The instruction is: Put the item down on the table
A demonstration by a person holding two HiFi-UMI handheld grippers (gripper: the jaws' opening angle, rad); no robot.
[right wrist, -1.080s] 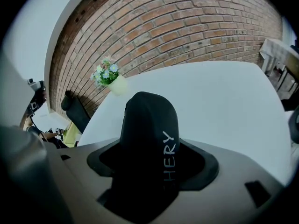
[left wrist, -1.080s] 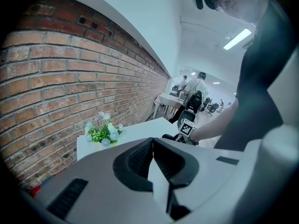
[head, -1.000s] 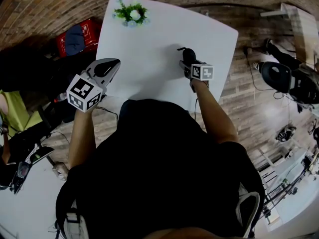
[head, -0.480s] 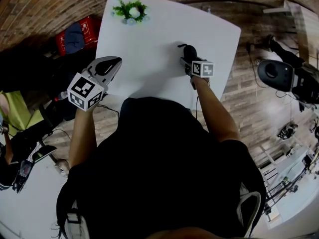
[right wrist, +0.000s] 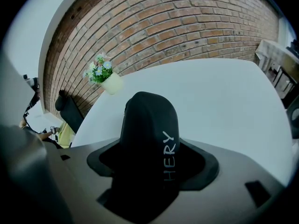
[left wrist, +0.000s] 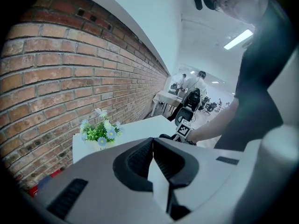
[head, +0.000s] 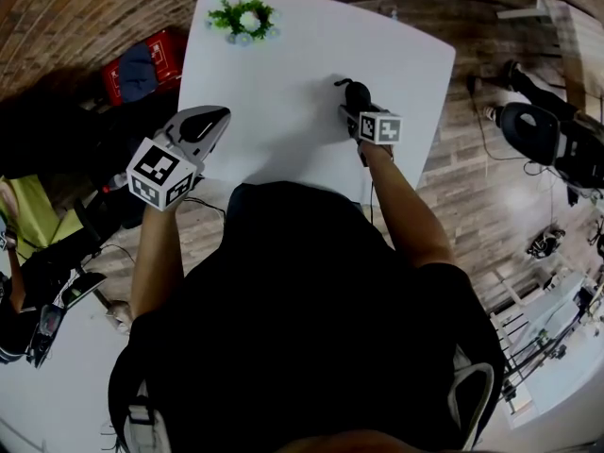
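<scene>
The right claw [head: 353,102] gripped a black, round-topped item with pale lettering [right wrist: 148,125] just above the white worktop [head: 274,74], centre-right in the head view. The left claw [left wrist: 152,157] hung pinched together, empty. The placing step seemed in hand; next it would need lowering until contact, then opening.

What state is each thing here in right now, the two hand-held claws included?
Left gripper: shut, empty.
Right gripper: shut on the black item, over the table.
Black item: held, not yet released.
Flower pot: upright, at the table's far edge.
</scene>
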